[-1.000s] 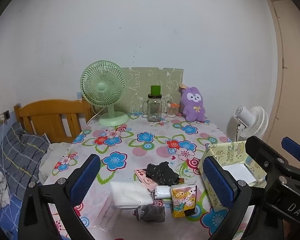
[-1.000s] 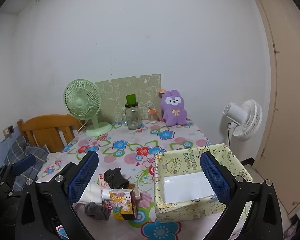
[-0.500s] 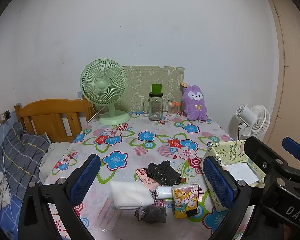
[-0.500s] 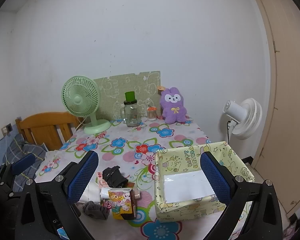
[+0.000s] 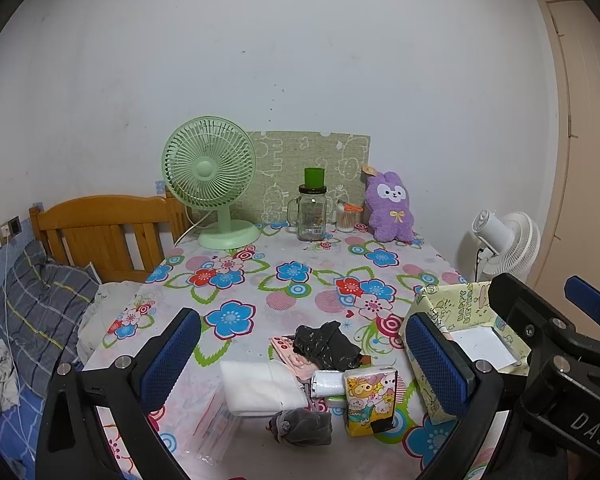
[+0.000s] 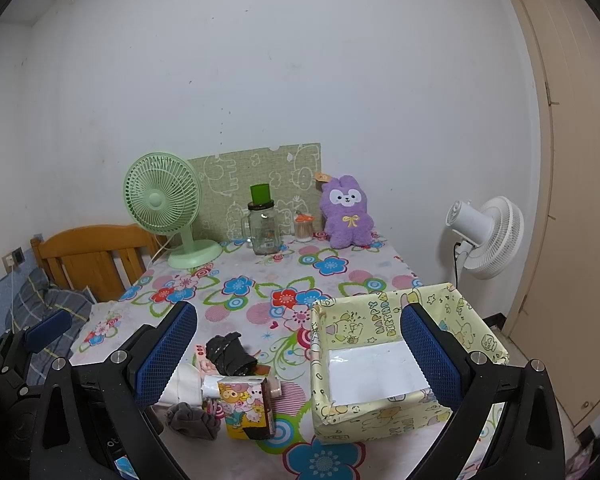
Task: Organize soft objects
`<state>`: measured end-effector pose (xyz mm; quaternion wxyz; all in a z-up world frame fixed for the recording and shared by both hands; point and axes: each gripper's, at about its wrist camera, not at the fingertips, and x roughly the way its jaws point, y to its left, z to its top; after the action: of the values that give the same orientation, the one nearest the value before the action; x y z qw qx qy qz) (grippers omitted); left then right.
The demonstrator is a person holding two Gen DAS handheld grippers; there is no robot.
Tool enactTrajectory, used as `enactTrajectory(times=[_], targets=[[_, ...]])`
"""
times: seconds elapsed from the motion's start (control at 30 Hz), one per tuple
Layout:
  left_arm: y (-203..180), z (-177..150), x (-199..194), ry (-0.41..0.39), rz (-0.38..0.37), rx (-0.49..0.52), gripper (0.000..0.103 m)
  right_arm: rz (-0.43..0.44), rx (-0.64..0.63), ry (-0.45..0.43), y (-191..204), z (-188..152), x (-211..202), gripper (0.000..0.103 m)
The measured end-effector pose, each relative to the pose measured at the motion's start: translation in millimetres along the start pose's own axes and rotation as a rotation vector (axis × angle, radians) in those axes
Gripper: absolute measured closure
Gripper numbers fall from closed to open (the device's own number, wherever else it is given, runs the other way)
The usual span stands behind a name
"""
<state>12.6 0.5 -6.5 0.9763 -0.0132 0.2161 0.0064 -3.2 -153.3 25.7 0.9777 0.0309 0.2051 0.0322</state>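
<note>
White walls close in a small bedroom where a table (image 5: 260, 280) under a flowered cloth carries everything. At the back stand a green fan (image 5: 210, 178), a glass jar (image 5: 311, 216) and a purple plush rabbit (image 5: 392, 208); a wooden bed (image 5: 100, 232) sits to the left and a white floor fan (image 6: 486, 236) to the right.

The soft things lie in a loose heap at the near edge: a folded white cloth (image 5: 260, 388), a crumpled black piece (image 5: 324, 346) on top of something pink, a grey rolled sock (image 5: 302, 428) and a cartoon tissue pack (image 5: 371, 402) standing upright just beside it. A yellow paper box (image 6: 396, 360), open-topped and holding nothing but its white base, sits to the right of the heap.

Over the last second both cameras have lifted and drawn back a little, so the heap and box sit lower and slightly smaller in view; nothing on the table has shifted. The left gripper (image 5: 300, 364) and right gripper (image 6: 300, 352) both have their fingers spread wide with nothing between them. That suggests the sorting has not begun, and the first pick, probably from the heap into the box, is being lined up.
</note>
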Motion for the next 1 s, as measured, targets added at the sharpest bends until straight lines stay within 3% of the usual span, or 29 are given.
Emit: enactTrajectory(times=[1.0], targets=[[2.1, -1.0, -3.1, -0.004, 0.0, 0.002, 0.001, 0.001, 0.002, -0.002, 1.2, 0.5, -2.0, 0.0]])
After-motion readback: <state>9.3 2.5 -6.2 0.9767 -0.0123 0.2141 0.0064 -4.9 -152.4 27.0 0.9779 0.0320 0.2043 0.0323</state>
